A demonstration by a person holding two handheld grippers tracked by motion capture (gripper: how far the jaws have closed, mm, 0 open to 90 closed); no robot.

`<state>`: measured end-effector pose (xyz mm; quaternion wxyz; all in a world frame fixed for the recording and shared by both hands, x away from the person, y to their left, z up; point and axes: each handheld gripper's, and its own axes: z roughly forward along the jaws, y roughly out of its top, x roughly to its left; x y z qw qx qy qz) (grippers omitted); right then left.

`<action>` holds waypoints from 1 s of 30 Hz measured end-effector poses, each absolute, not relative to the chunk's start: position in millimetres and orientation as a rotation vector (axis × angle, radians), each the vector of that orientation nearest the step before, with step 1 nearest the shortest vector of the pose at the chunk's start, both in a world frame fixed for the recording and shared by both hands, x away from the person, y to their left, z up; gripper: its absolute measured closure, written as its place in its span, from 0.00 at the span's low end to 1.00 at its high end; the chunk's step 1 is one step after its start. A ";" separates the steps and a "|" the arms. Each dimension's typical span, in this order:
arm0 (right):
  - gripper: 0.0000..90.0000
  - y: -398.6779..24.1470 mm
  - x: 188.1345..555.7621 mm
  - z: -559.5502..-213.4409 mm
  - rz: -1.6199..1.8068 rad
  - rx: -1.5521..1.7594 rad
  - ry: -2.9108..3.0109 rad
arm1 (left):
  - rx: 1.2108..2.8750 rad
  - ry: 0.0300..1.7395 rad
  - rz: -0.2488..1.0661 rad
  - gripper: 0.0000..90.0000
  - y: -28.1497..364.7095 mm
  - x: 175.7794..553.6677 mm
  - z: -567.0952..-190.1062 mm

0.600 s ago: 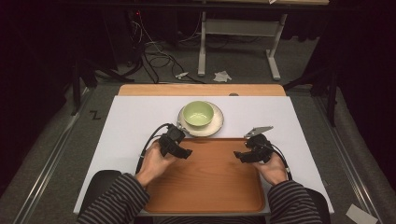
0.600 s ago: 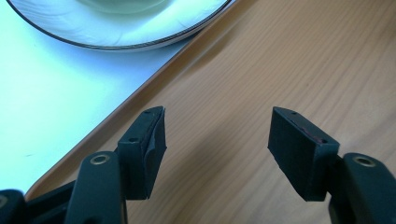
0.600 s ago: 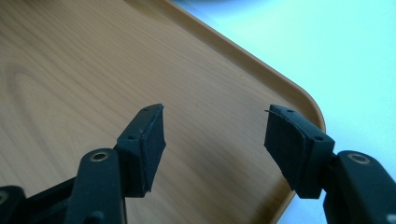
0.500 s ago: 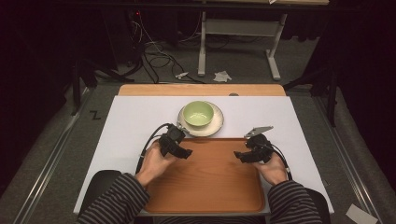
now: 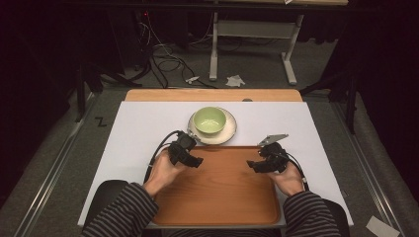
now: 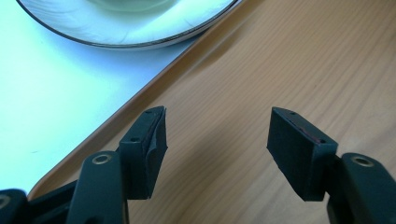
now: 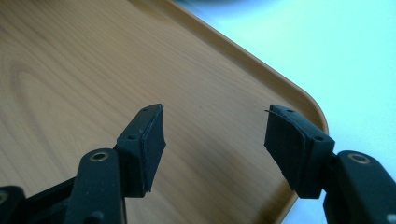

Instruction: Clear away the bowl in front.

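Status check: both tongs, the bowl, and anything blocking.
Left tongs and right tongs open, empty, over the wooden tray. Green bowl on its plate, just beyond the tray, untouched. Nothing in the way.

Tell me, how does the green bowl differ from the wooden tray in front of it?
The bowl is round, pale green and deep; the tray is rectangular with rounded corners, brown wood-grained and shallow. The bowl is far smaller than the tray. The bowl sits on a white plate, while the tray lies straight on the white table top. Both look empty.
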<state>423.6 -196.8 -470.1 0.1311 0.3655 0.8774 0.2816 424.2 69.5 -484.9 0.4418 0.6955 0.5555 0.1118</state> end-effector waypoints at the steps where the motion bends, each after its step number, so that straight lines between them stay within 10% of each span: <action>1: 0.44 -196.8 423.6 -470.1 0.818 1.061 2.548 | 1.726 1.379 0.277 0.42 69.5 424.2 -484.9; 30: 0.43 -196.3 421.8 -468.9 0.850 1.036 2.565 | 1.694 1.416 0.290 0.41 68.4 494.6 -435.9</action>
